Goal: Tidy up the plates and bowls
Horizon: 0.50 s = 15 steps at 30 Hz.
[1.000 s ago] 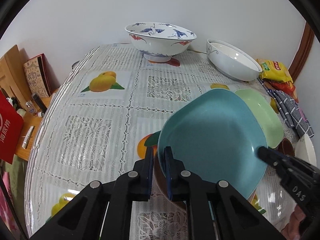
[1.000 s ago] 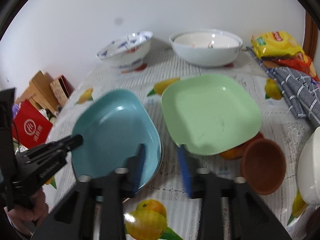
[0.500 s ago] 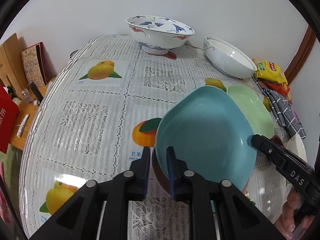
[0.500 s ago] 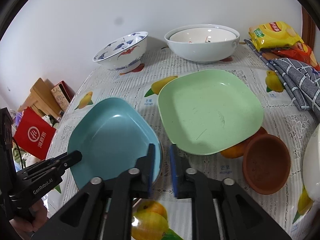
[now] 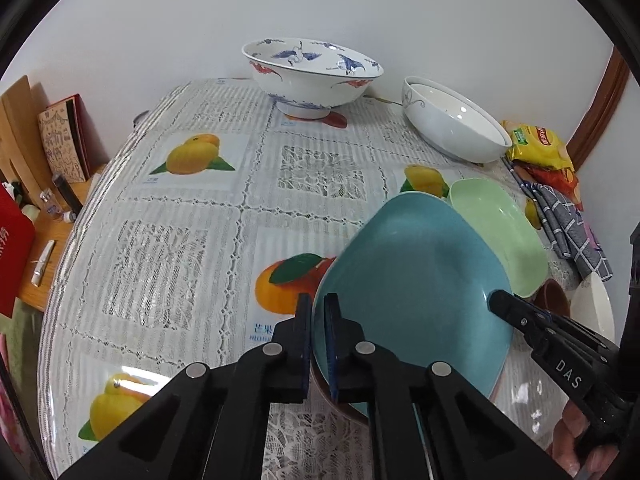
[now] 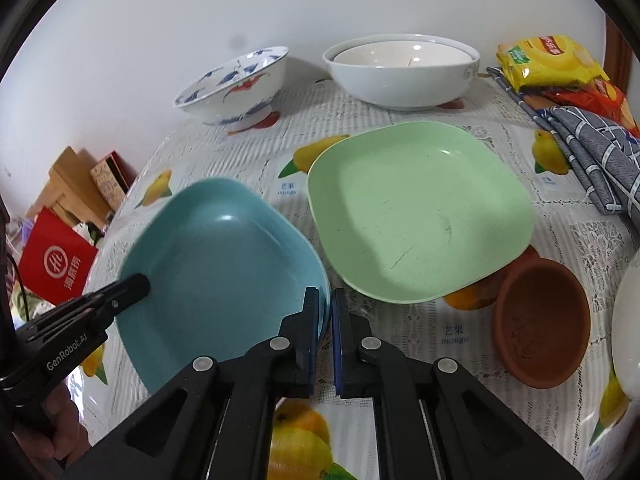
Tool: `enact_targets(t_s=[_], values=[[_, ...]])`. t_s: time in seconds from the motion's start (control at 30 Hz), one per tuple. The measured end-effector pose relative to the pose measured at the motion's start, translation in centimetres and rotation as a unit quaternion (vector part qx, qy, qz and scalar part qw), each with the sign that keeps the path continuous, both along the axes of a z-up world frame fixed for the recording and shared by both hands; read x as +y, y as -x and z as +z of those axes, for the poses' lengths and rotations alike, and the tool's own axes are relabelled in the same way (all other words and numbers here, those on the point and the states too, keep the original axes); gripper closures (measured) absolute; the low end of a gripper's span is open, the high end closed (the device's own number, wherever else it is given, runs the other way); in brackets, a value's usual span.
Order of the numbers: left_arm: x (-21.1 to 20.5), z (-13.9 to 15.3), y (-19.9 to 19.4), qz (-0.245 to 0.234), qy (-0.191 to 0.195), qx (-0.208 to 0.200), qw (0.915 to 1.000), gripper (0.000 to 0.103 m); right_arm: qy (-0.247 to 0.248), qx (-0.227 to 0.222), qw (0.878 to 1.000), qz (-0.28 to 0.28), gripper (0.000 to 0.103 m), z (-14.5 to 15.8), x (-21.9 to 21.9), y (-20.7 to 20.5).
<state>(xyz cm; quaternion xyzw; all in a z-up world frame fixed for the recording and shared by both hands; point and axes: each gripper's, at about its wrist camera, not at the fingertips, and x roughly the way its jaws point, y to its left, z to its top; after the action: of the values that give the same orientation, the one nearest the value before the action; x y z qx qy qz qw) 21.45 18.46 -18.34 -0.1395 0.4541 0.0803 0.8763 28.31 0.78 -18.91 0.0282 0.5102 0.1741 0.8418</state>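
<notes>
A: The blue plate (image 5: 416, 276) is held up over the near part of the surface (image 5: 192, 240), tilted, with both grippers on its rim. The left gripper (image 5: 318, 320) has its fingers (image 5: 304, 336) clamped on the near left edge. Something brown sits right under the plate there; I cannot tell what it is from the left wrist view.

B: The right wrist view does not show that brown thing at all. It shows the right gripper (image 6: 325, 312) with its fingers (image 6: 310, 328) closed on the plate's right edge, and the left gripper reaching in from the lower left, gripping the opposite rim.

A: Just beyond the blue plate is the green plate (image 6: 420, 212). In my view it is mostly hidden behind the blue one.

B: Here it lies flat and fully visible, with a small gap between the two plates. A brown bowl (image 6: 540, 320) stands by its near right corner, and a white dish (image 6: 628, 332) is cut off at the right edge.

A: At the far side by the wall stand a blue-patterned bowl (image 5: 312, 76) and a white bowl (image 5: 452, 128).

B: From here the white bowl has a second one nested inside. Right of it are a yellow snack bag (image 6: 548, 60) and a grey checked cloth (image 6: 596, 152).

A: My view alone shows a book (image 5: 64, 140) on a low wooden shelf off the left edge.
</notes>
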Motion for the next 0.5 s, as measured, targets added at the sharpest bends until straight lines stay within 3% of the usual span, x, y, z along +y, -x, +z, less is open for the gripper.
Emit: enact_targets(t_s=[0.27,0.33,0.47,0.5], values=[[0.06,-0.22,0.95,0.002,0.013,0.004,0.9999,0.096,0.003,-0.004,1.000,0.004,0.097,0.91,-0.01,0.36],[-0.08,-0.13,0.98,0.000,0.011,0.003,0.9999,0.096,0.015,0.004,1.000,0.012,0.091,0.46,0.23,0.32],[-0.23,0.07,1.10,-0.001,0.009,0.007,0.9999,0.093,0.016,0.010,1.000,0.004,0.087,0.08,-0.15,0.19],[-0.24,0.06,1.11,-0.001,0.009,0.008,0.9999,0.092,0.016,0.008,1.000,0.004,0.082,0.19,-0.29,0.20]])
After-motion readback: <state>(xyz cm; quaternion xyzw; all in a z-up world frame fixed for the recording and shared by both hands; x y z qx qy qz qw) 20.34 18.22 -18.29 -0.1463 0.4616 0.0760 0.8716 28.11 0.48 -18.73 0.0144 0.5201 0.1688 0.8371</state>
